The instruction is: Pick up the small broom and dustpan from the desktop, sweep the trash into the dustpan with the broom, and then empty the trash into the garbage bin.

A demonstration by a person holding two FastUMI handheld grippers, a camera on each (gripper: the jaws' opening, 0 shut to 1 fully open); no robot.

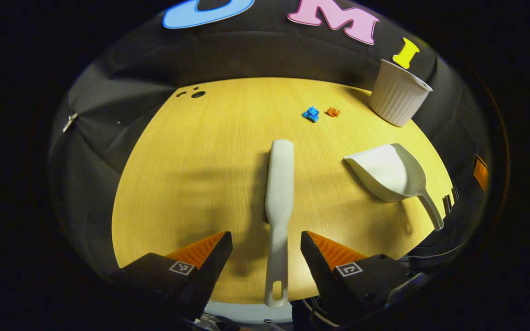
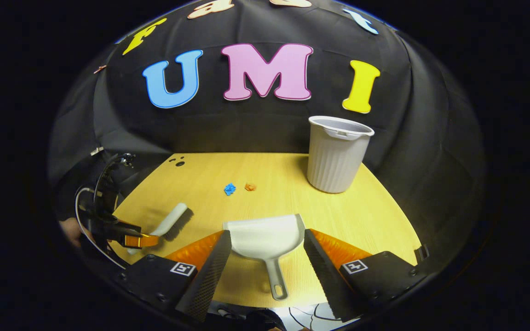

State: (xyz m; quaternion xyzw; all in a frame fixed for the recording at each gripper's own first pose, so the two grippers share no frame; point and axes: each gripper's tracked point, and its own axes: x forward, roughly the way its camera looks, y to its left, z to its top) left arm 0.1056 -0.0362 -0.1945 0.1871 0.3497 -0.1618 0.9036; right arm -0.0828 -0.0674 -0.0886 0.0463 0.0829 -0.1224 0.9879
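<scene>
White broom (image 1: 278, 193) and dustpan (image 2: 267, 239) lie ungrasped between our open left gripper (image 1: 266, 248) and right gripper (image 2: 267, 248); scraps (image 2: 230, 188) unswept mid-desk.

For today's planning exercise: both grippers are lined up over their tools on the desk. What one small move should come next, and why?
Probably close both grippers. The left gripper is open with the broom handle between its fingers; the right gripper is open astride the dustpan handle. Neither tool is gripped yet, and the trash lies unswept near the bin.
</scene>
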